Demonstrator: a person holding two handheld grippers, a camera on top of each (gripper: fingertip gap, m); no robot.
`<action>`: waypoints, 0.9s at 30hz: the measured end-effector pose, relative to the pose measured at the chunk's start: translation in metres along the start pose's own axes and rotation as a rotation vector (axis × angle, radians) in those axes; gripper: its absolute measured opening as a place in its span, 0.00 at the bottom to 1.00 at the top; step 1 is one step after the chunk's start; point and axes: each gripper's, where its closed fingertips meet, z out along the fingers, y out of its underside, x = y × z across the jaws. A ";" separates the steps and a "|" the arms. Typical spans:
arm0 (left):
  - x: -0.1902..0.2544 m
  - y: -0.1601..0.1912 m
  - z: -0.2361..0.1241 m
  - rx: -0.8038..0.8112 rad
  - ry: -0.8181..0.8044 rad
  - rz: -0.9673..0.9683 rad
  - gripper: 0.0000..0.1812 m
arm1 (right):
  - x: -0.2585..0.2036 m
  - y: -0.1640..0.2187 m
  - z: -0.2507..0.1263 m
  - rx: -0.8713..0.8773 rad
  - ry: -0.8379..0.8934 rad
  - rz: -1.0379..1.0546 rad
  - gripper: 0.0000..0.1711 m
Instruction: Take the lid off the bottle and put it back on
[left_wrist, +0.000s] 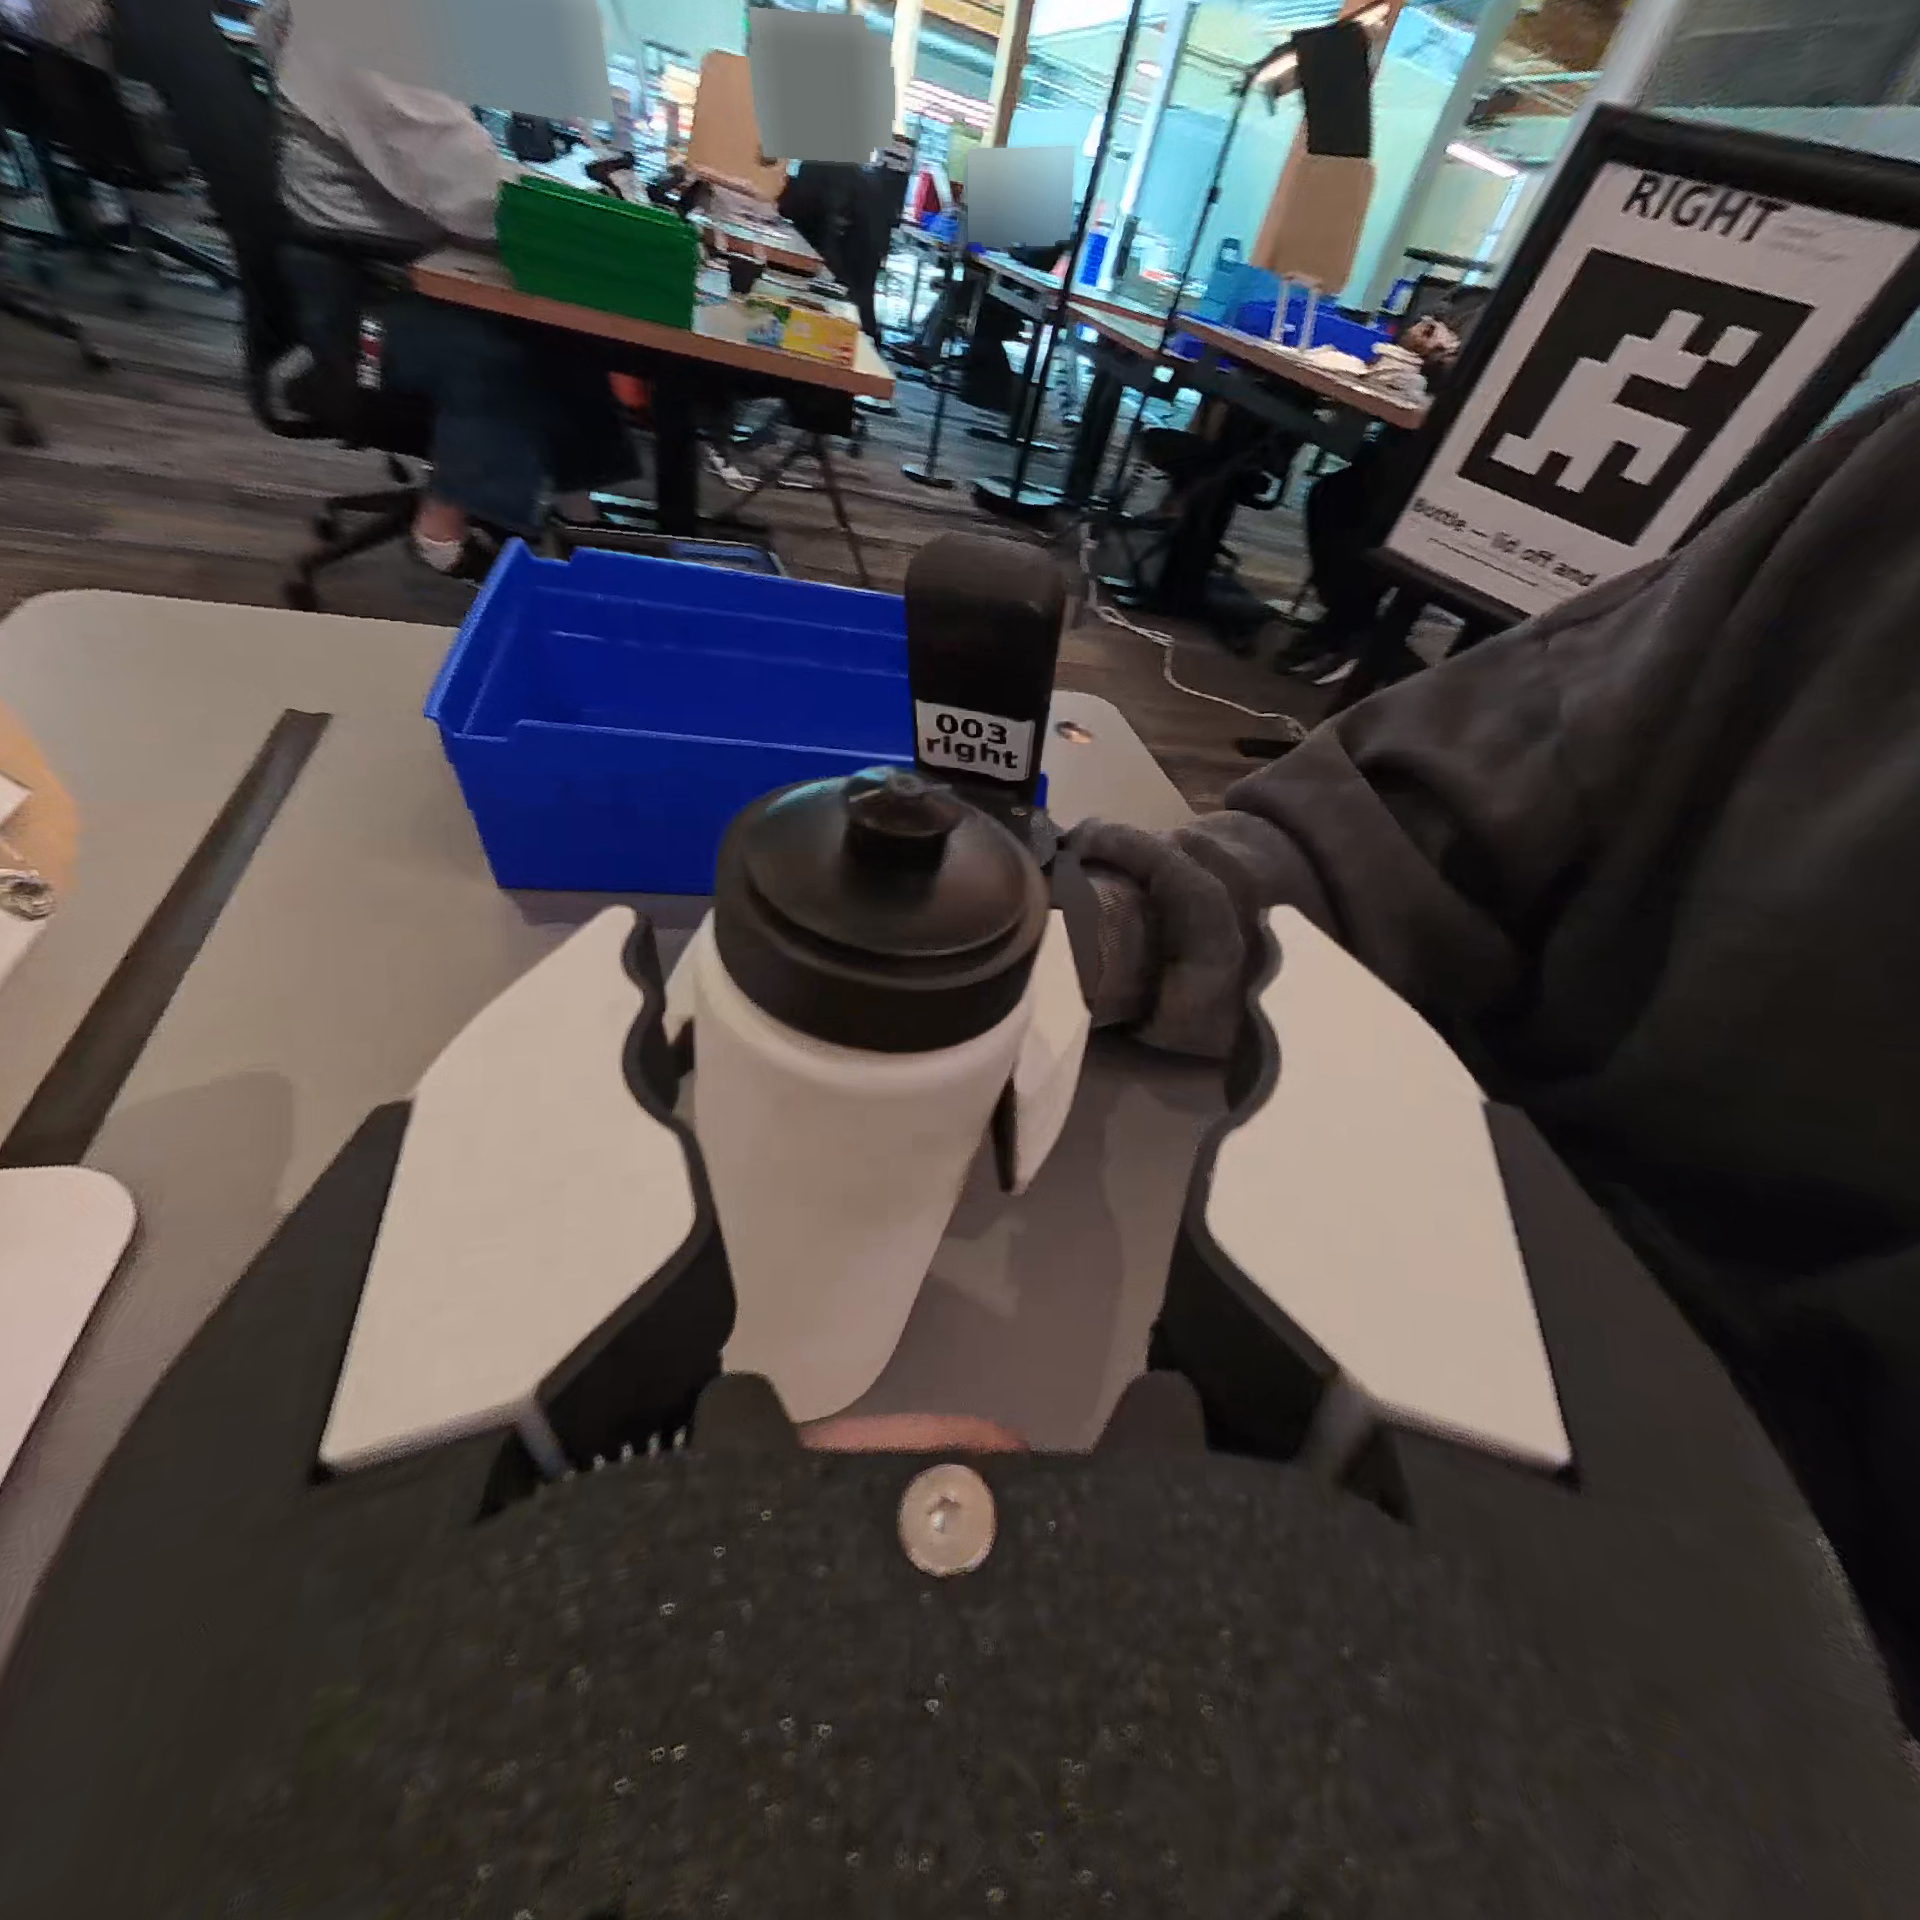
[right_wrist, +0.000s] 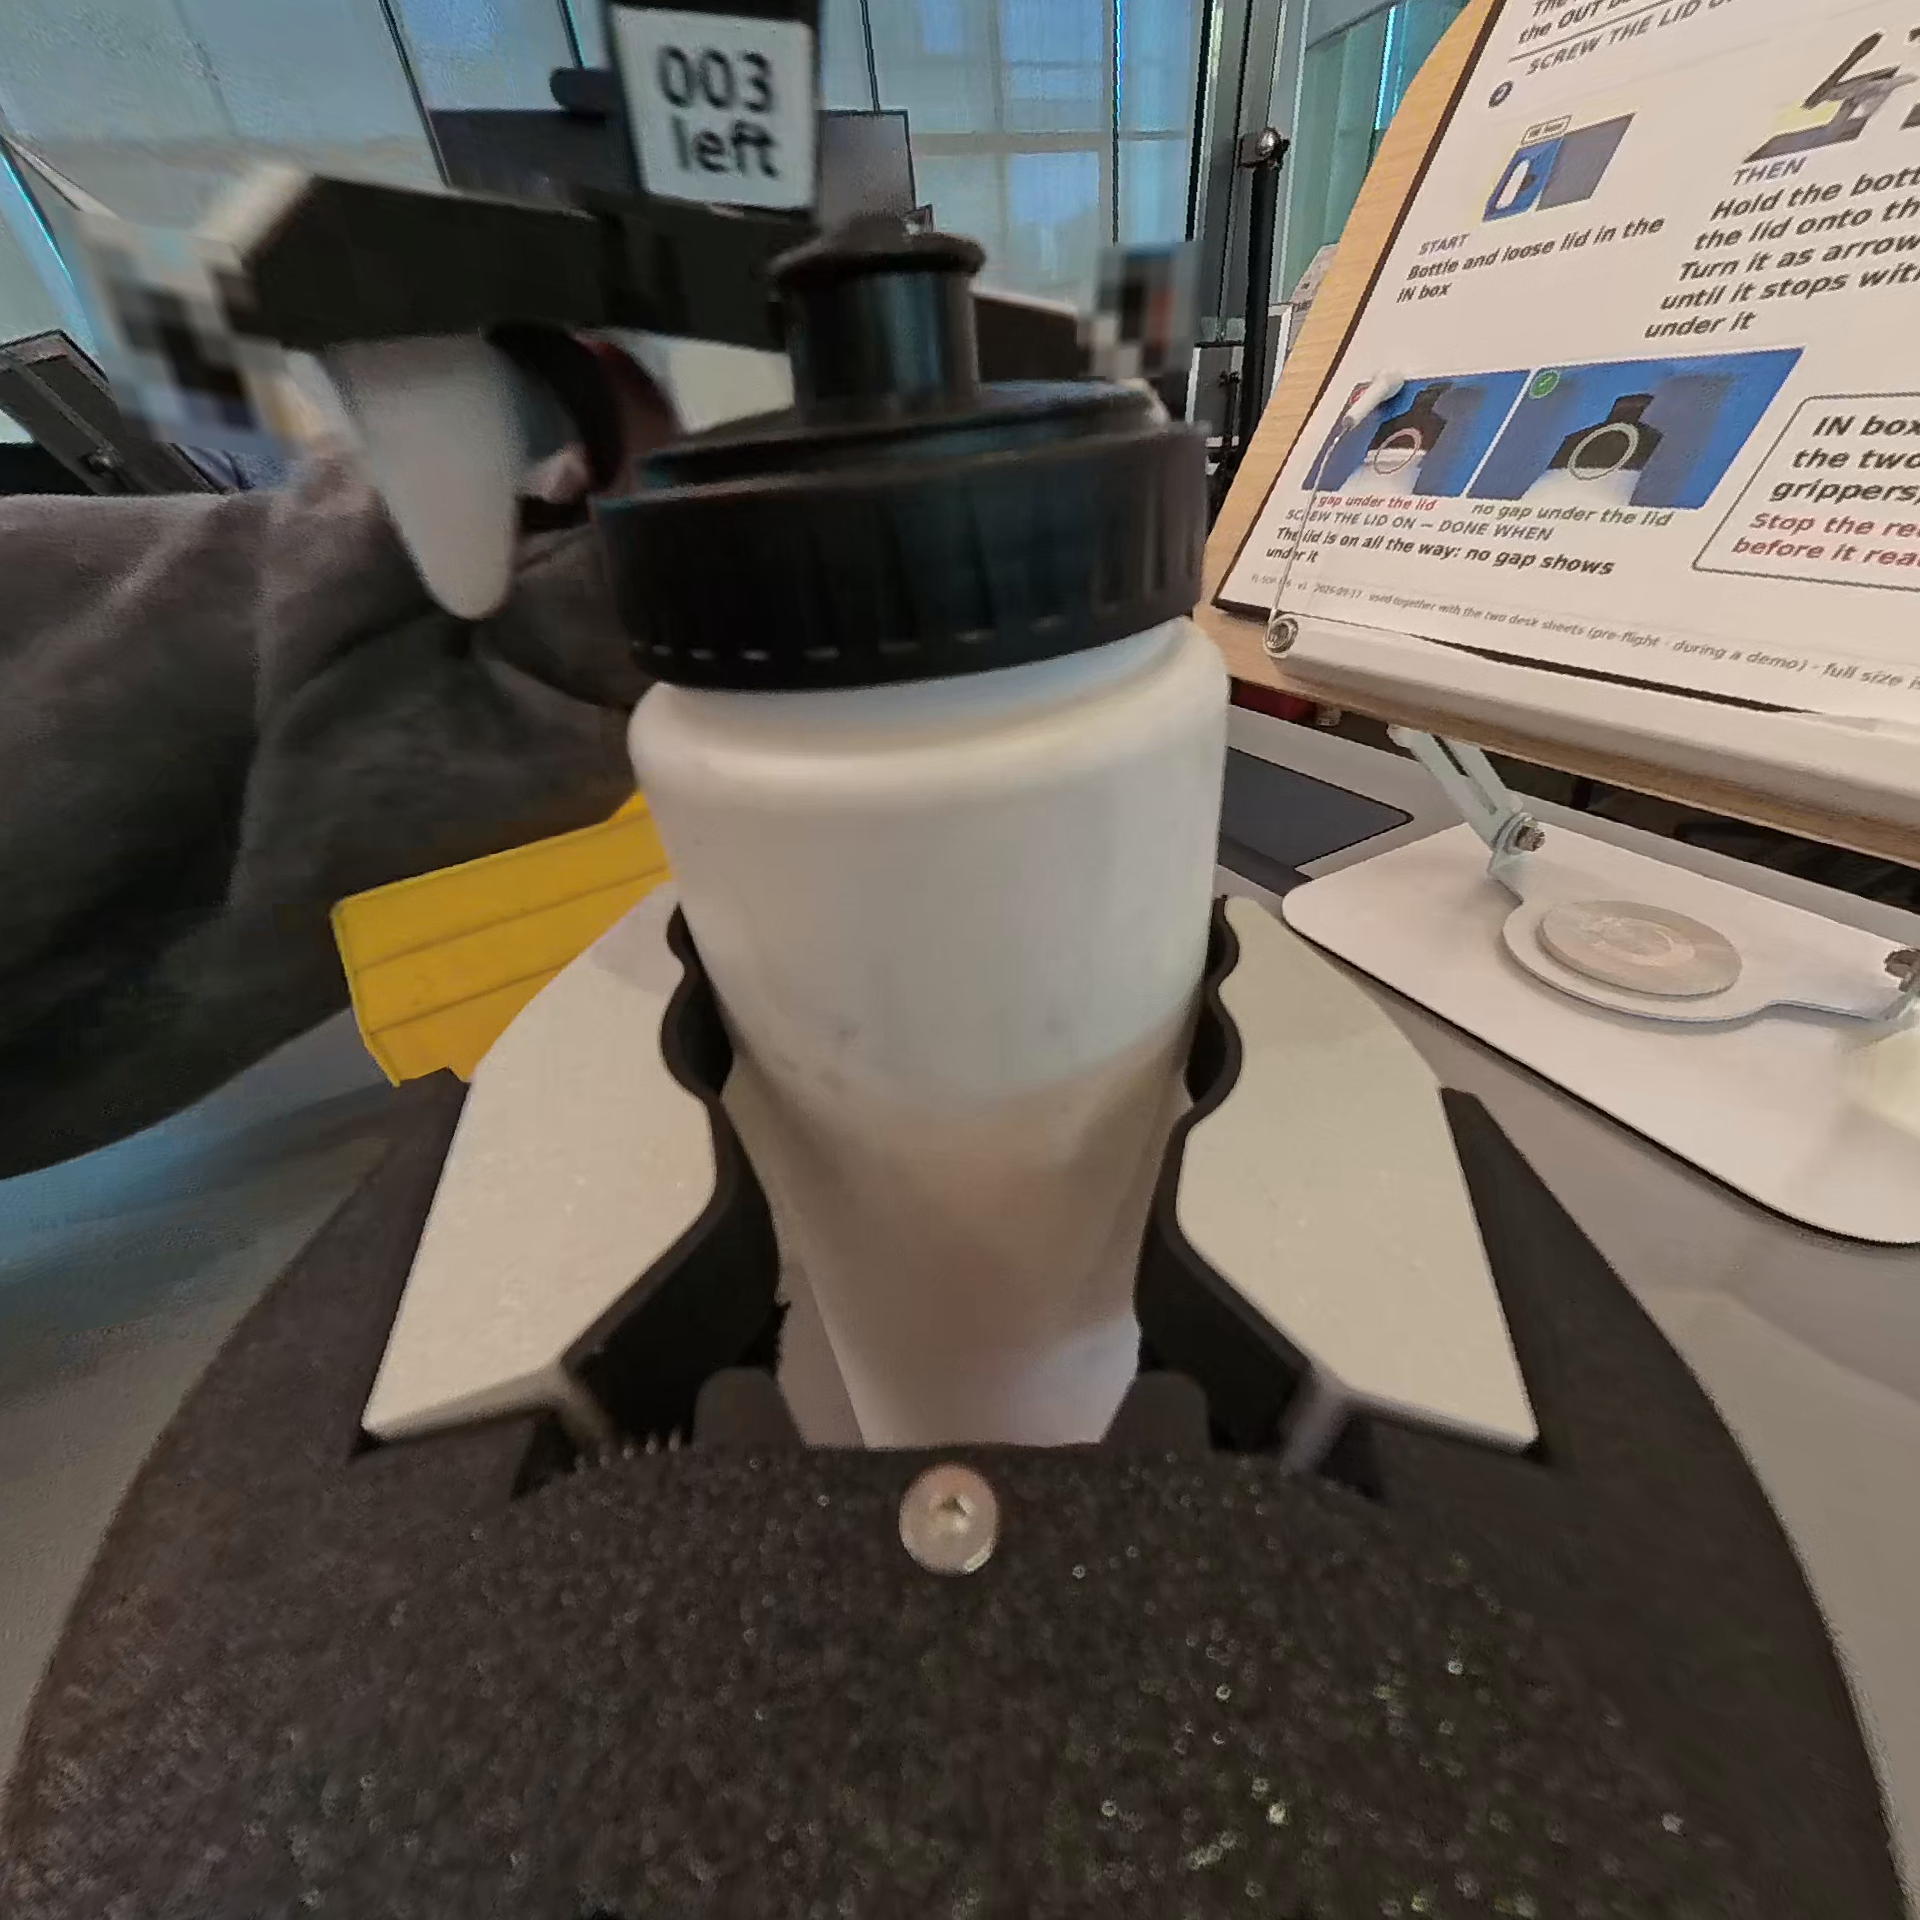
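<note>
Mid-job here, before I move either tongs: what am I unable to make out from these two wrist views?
- White plastic bottle: its base is hidden in both wrist views by each gripper's own body.
- Black ribbed screw lid: right view is blurred, so I cannot tell whether it is fully seated.
- Left tongs: whether the left finger touches the bottle is unclear.
- Blue plastic bin: its floor is partly hidden by its near wall in the left view.

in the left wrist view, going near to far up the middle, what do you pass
left gripper → white bottle → black lid → right gripper's black housing → blue bin → far table with green trays
</note>
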 end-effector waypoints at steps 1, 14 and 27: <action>-0.005 0.002 0.002 0.001 0.032 -0.012 0.57 | 0.000 0.000 0.000 0.000 -0.003 0.003 0.52; -0.015 0.010 0.019 0.039 -0.048 0.073 0.38 | 0.001 0.001 0.000 -0.002 -0.001 0.011 0.52; -0.023 0.009 0.017 0.188 -1.076 -0.086 0.38 | 0.003 0.000 0.000 0.001 0.047 -0.001 0.52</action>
